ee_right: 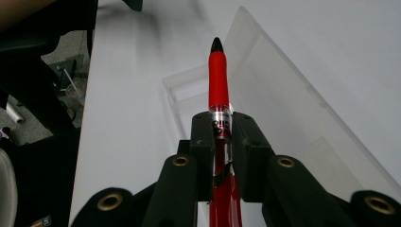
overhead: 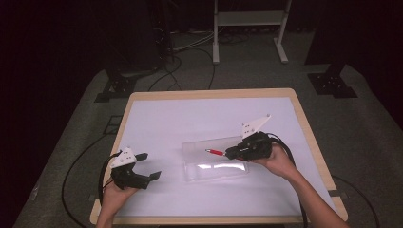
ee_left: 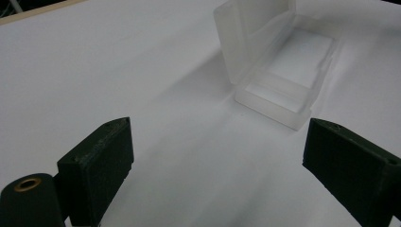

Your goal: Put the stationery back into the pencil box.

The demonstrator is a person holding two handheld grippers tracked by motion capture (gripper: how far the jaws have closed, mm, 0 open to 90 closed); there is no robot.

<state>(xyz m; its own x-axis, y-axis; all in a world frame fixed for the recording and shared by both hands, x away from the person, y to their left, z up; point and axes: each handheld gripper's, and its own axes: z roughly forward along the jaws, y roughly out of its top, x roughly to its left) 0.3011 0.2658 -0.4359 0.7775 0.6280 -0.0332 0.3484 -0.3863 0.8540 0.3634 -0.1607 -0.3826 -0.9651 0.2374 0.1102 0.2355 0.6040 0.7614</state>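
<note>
Right gripper (overhead: 231, 153) is seen clamped on a red pen (ee_right: 218, 80), held over the open clear case (overhead: 216, 164). Pen and case lie along the same axis, the tip pointing down the tray. Left gripper (overhead: 151, 166), farther away, is kept open.

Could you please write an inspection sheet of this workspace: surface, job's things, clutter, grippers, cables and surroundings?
Surface: white mat on a wooden table, no marks seen.
Job's things: clear plastic case lies open, lid raised; red pen held over it, tip pointing away from the hand.
Clutter: nothing seen.
Grippers: right gripper shut on the red pen; left gripper open, holding nothing, apart from the case.
Cables: one black cable trails from each gripper over the table's near edge; more cables lie on the floor behind.
Surroundings: dark room, grey carpet, white frame legs, black stand bases.
</note>
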